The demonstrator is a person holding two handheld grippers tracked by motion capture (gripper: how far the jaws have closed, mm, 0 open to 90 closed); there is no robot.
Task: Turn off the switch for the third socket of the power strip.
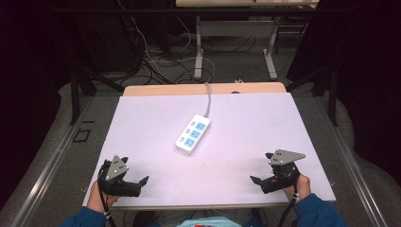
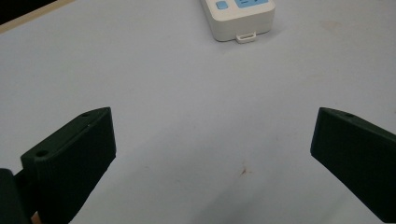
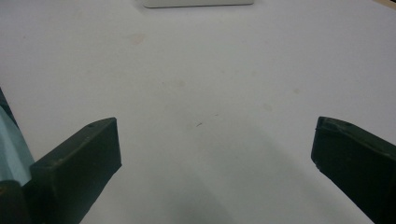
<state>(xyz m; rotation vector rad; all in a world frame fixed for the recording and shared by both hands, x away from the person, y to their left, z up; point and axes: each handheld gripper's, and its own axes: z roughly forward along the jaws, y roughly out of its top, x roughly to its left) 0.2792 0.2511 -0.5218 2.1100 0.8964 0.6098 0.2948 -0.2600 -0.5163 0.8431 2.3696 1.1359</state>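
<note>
A white power strip (image 1: 193, 134) with blue sockets lies slantwise near the middle of the white table sheet (image 1: 142, 123), its grey cable running to the far edge. My left gripper (image 1: 142, 182) rests at the near left corner, jaws wide apart with nothing between them. My right gripper (image 1: 255, 181) sits at the near right, also open and empty. In the left gripper view the strip's near end (image 2: 238, 18) lies ahead beyond the gripper (image 2: 212, 140). At the top edge of the right gripper view a sliver of the strip (image 3: 198, 3) shows, beyond that gripper (image 3: 215, 149).
The sheet covers a wooden table whose far edge (image 1: 179, 90) shows. Beyond it are floor cables (image 1: 156, 61) and the metal legs of another table (image 1: 198, 52). Dark frame posts stand at both sides.
</note>
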